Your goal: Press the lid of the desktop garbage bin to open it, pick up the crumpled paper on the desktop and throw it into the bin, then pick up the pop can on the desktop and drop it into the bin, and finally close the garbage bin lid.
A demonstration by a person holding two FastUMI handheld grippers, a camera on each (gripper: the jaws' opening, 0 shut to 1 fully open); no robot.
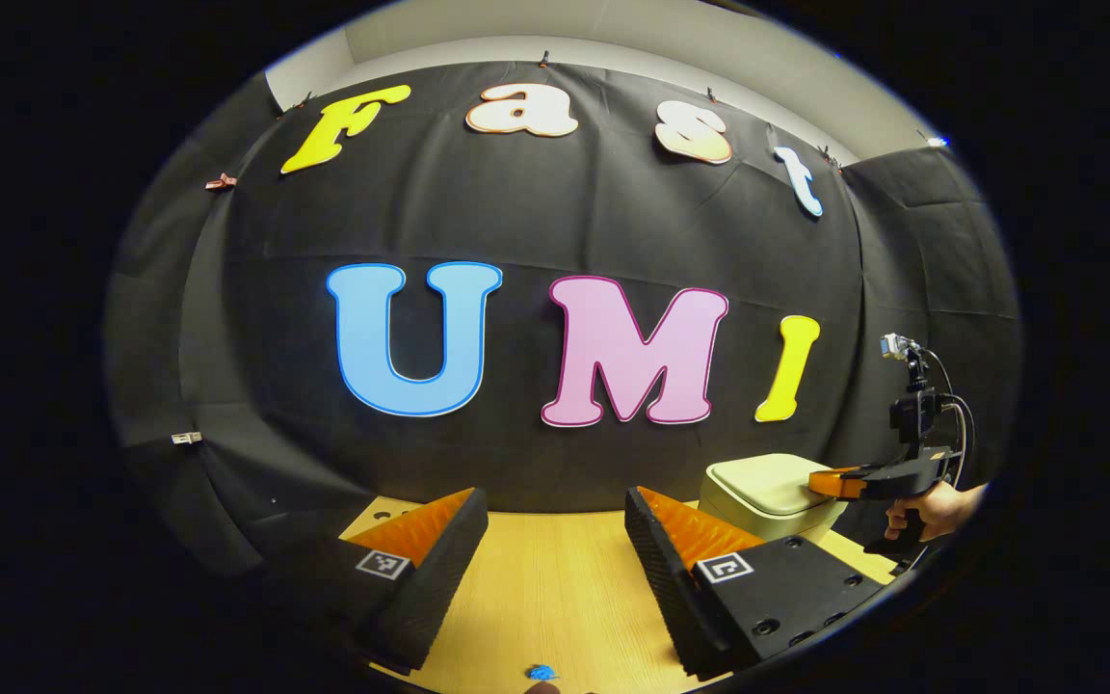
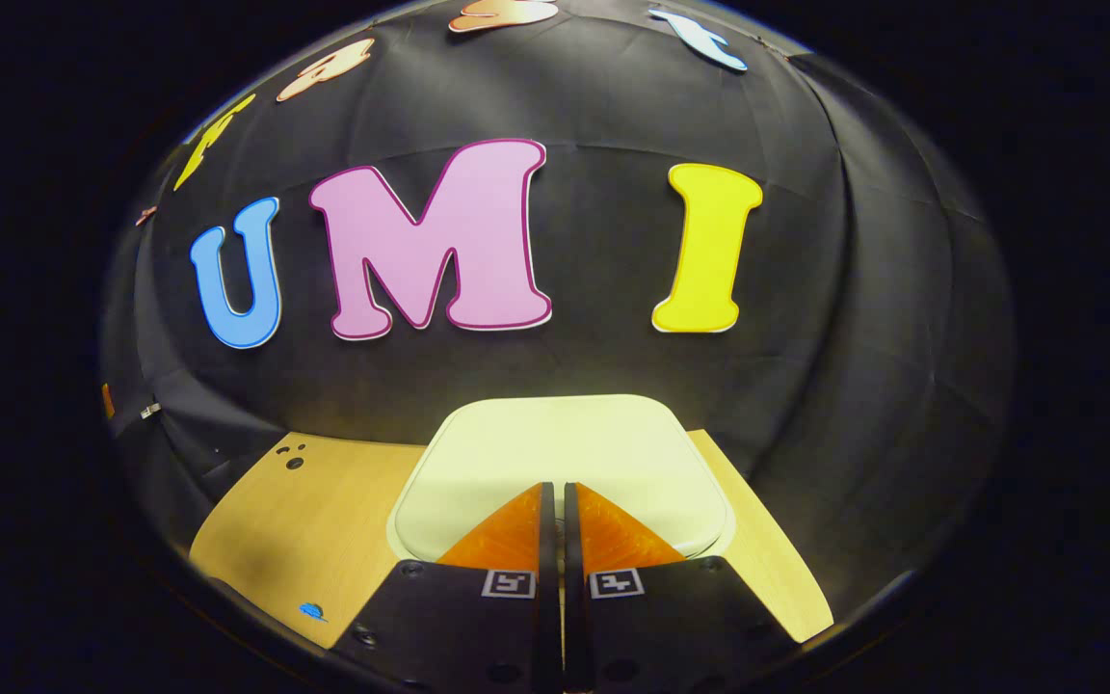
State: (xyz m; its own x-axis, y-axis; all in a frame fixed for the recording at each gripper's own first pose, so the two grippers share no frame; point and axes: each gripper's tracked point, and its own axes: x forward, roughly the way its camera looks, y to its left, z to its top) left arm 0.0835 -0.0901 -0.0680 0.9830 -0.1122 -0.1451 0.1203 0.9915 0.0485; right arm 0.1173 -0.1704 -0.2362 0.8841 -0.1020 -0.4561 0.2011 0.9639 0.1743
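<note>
Both grippers empty: left gripper [image 1: 555,525] jaws spread; right gripper [image 2: 555,492] jaws clenched over bin lid [image 2: 565,443].

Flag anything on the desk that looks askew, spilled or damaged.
Nothing stands out. The bin sits upright on the desk with its lid flat and closed; the right hand-held gripper, fingers together, is over the lid.

bin [image 2: 478,453] | pale cream, rounded lid shut (flat on top) | on wooden desktop [image 2: 304,540], near back wall
</note>
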